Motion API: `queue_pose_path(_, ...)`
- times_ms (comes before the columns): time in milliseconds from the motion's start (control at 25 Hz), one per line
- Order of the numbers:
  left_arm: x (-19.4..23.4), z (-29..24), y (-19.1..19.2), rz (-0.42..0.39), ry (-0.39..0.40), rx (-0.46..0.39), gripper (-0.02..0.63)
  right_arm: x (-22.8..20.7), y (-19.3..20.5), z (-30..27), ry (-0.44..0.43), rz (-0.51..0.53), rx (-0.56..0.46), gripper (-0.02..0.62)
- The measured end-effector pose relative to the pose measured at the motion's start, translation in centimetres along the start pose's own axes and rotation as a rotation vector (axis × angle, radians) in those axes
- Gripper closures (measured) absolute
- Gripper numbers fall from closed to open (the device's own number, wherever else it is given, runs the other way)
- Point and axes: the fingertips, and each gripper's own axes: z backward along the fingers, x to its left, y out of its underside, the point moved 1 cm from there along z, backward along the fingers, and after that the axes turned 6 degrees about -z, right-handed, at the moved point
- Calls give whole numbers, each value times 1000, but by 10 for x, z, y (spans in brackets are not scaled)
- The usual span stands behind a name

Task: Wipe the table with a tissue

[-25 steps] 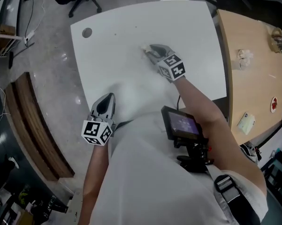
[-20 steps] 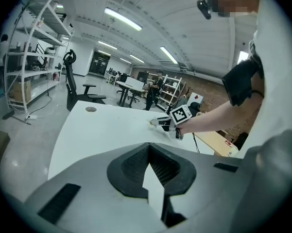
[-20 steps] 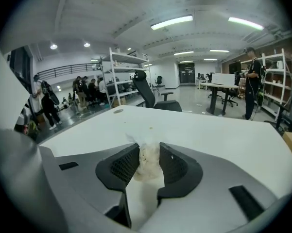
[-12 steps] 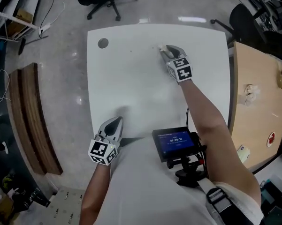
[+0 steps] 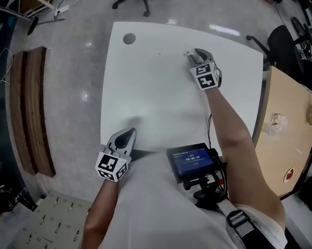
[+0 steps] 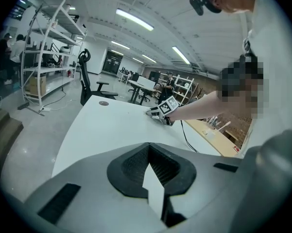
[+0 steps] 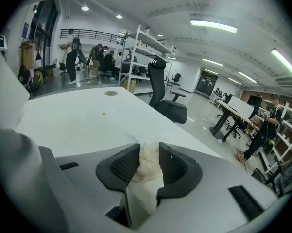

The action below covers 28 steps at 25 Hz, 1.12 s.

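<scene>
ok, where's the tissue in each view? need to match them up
Head view: tissue sits upper centre-right, at the tip of the right gripper.
Left gripper view: the far-off right gripper is at centre, but the tissue is too small to tell.
Right gripper view: tissue is at bottom centre, pinched between the jaws.
Shared landmark: round hole.

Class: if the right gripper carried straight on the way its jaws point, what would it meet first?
Most likely the white table top. The right gripper tilts downward, and the tissue pinched in its jaws sits at the surface just ahead. Whether the tissue already touches the table cannot be told.
</scene>
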Motion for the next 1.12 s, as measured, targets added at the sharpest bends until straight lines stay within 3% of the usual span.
queue_pose_path(200, 2, -3, -6, -6, 21, -2, 601, 22, -11, -2, -15, 71, 13, 474)
queue_pose_path(480, 5, -7, -10, -19, 38, -6, 601, 91, -17, 7, -143, 156, -33, 477)
queue_pose_path(640, 8, -3, -9, -14, 29, -10, 601, 122, -13, 18, -270, 160, -20, 477)
queue_pose_path(760, 7, -1, -8, -11, 21, -18, 601, 134, -18, 27, -428, 39, -64, 476)
queue_pose_path(840, 10, 1, -8, -8, 11, -24, 601, 117, -33, 27, -403, -99, -141, 476)
queue_pose_path(960, 16, 9, -4, 6, -13, -30, 601, 76, -47, 13, -260, -255, -165, 476)
queue_pose_path(1120, 15, 20, 3, 31, -50, -34, 601, 52, -46, -12, -149, -229, -106, 476)
